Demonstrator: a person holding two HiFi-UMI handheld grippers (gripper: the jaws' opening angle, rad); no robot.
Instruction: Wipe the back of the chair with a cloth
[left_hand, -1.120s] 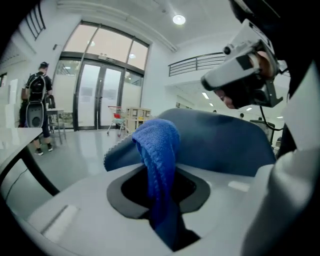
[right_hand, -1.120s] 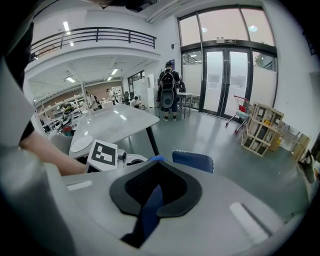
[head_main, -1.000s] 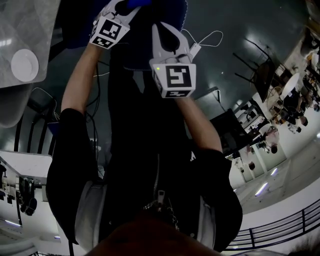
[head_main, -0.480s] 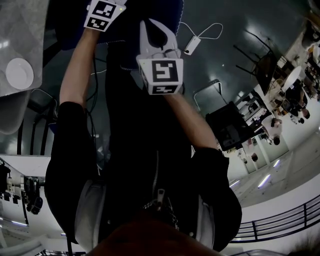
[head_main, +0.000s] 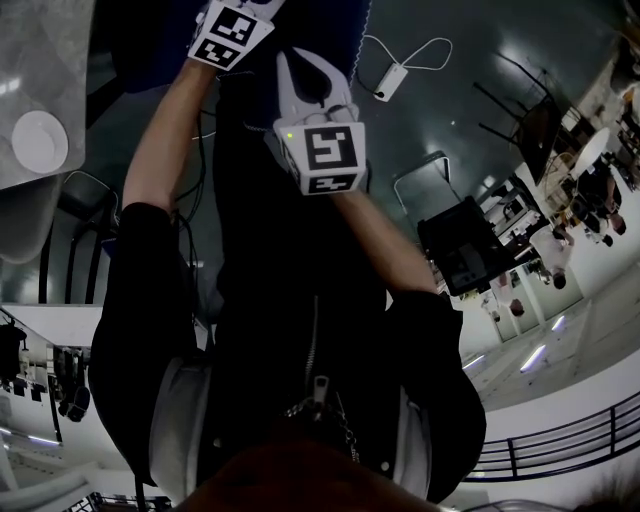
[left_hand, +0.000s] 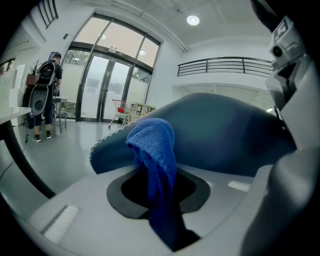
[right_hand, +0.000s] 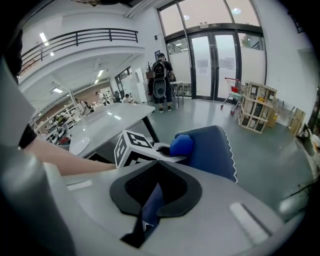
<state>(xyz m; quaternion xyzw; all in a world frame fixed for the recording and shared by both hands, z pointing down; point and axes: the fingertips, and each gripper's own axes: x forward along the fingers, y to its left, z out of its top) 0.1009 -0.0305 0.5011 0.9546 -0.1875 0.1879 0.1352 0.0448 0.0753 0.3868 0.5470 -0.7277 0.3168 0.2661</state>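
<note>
- The left gripper is closed on a blue cloth.
- The cloth's bunched top lies against the dark blue chair back.
- The right gripper is just beside the left one, closed on a blue fabric strip.

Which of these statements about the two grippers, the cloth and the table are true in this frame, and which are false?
1. The left gripper is shut on the blue zigzag-edged cloth. True.
2. The right gripper is open and empty. False: it is shut on a strip of the same cloth.
3. The cloth lies flat on the grey table. False: it is held up between the two grippers, off the table.
4. A round white plate sits on that table. True.
</note>
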